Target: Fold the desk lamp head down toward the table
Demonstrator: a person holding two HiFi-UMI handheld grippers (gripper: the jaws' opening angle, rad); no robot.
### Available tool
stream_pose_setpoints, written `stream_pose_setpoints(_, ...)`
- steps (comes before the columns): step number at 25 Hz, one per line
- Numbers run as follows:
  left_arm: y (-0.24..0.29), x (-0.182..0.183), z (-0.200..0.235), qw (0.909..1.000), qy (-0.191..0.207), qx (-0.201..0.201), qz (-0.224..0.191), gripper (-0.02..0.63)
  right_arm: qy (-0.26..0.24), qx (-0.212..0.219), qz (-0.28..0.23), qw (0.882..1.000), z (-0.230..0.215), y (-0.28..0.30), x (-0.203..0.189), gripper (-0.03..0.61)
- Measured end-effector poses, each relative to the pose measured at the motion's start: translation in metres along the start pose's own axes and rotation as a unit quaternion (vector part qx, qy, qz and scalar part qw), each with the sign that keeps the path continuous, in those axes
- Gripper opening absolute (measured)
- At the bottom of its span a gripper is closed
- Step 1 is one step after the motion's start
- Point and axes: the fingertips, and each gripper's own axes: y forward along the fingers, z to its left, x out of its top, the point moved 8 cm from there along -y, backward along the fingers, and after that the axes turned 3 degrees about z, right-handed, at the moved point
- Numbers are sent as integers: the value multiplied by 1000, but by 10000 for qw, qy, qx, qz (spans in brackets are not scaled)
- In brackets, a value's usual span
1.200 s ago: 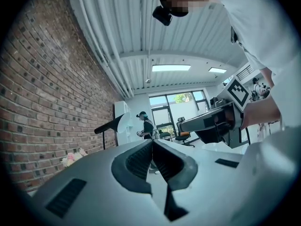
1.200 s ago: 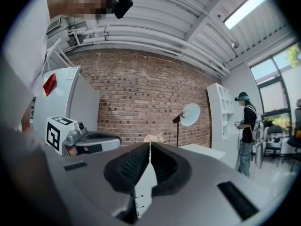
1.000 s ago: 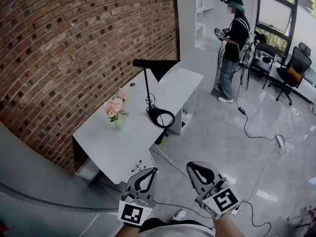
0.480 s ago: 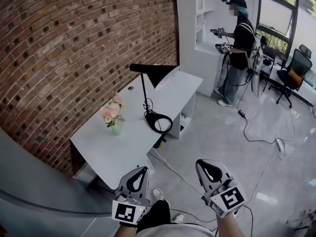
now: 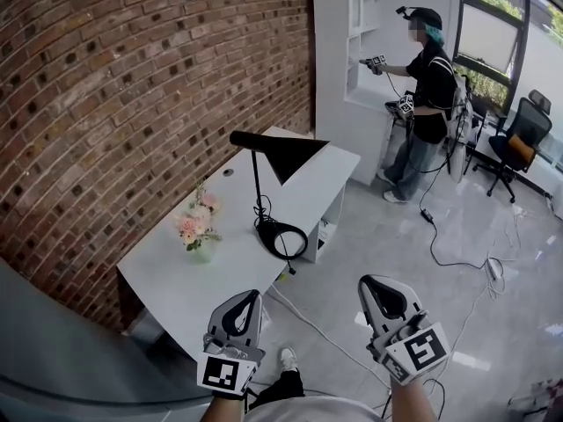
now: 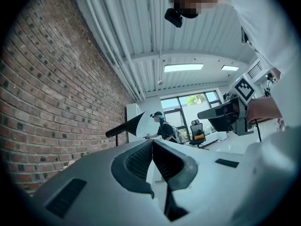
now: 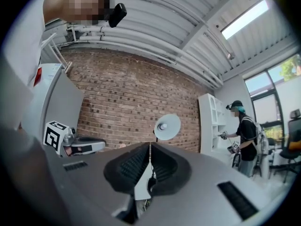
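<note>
Lamp stands on a white table, ahead of both grippers and well apart from them, a little nearer to the left one. Its black cone head is up at the top of a thin upright stem, not folded down, and its wide mouth is turned to the right gripper's side. The round base rests on the table straight beyond the gap between the two grippers.

The left gripper is held low, near the table's close corner. Its jaws are pressed together, with nothing between them. The right gripper is beside it, over the floor, farther from the table. Its jaws are also closed tip to tip and carry nothing. Neither gripper touches the lamp.

Pink flowers stand on the table ahead of the left gripper, left of the lamp base. A brick wall runs behind the table on the left gripper's side. Far ahead of the right gripper another person stands at a white shelf, and an office chair is farther to the right.
</note>
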Motion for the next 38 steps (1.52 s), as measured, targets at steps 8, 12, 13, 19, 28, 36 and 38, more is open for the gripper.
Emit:
stream_pose_setpoints(8, 24, -12, 22, 9999, -74, -6, 129, 8, -67, 151, 48, 9999, -17, 43, 7, 21)
stream_pose_setpoints(12, 34, -17, 29, 9997, -117, -39, 208, 8, -181, 144, -8, 9997, -31, 57, 18, 21)
stream_pose_setpoints(13, 36, -19, 31, 9996, -131, -48, 226, 8, -222, 156, -26, 9996, -32, 61, 21, 21)
stream_pose_setpoints(19, 51, -24, 33, 9994, -213, -100, 244, 8, -389, 304, -147, 9987, -42, 82, 38, 21)
stream_pose_setpoints(28, 65, -34, 42, 9992, -327, -35, 242, 8, -753, 457, -312, 9956, -55, 118, 66, 21)
stream_pose_setpoints(36, 79, -39, 58, 9991, -379, -11, 201, 8, -1021, 628, -552, 9913, -66, 155, 95, 21)
stream_pose_setpoints(38, 83, -40, 61, 9991, -396, -24, 180, 8, -1065, 629, -641, 9903, -69, 164, 102, 21)
